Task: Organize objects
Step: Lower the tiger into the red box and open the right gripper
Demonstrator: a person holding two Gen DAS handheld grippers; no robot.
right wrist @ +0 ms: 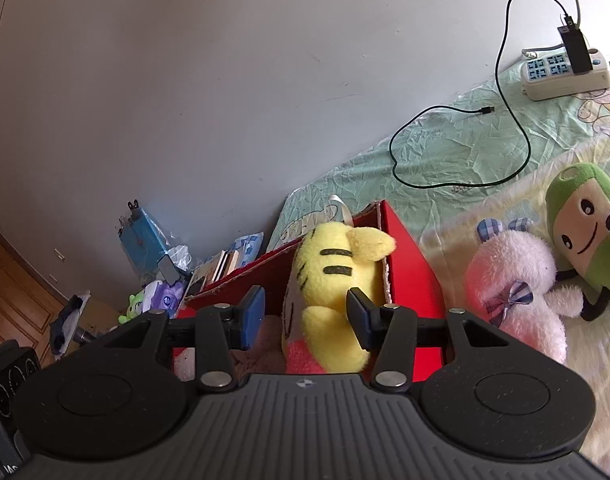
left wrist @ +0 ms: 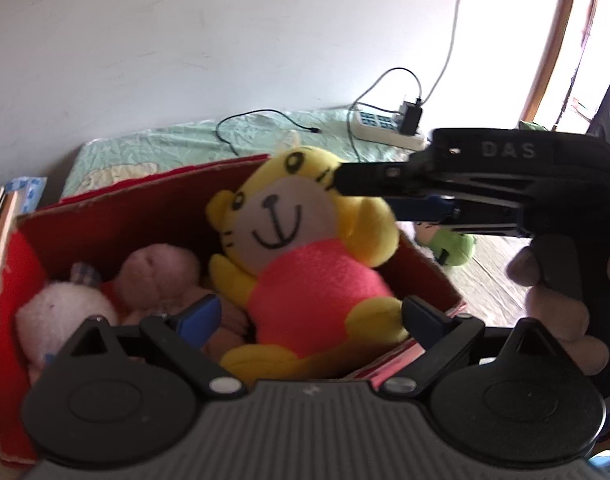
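With both grippers' fingers spread and gripping nothing, the right gripper (right wrist: 305, 316) should leave the yellow tiger plush (left wrist: 305, 264) settled upright inside the red box (left wrist: 145, 216), while the left gripper (left wrist: 311, 316) hovers just before it.

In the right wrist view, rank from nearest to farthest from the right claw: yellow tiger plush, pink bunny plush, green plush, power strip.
1. Yellow tiger plush: between the open fingers of the right claw, over the red box.
2. Pink bunny plush: right, on the bed.
3. Green plush: further right, beside the bunny.
4. Power strip: far upper right, by the wall.

Fuzzy plush tiger (left wrist: 301, 264), matt cardboard box (left wrist: 9, 320)
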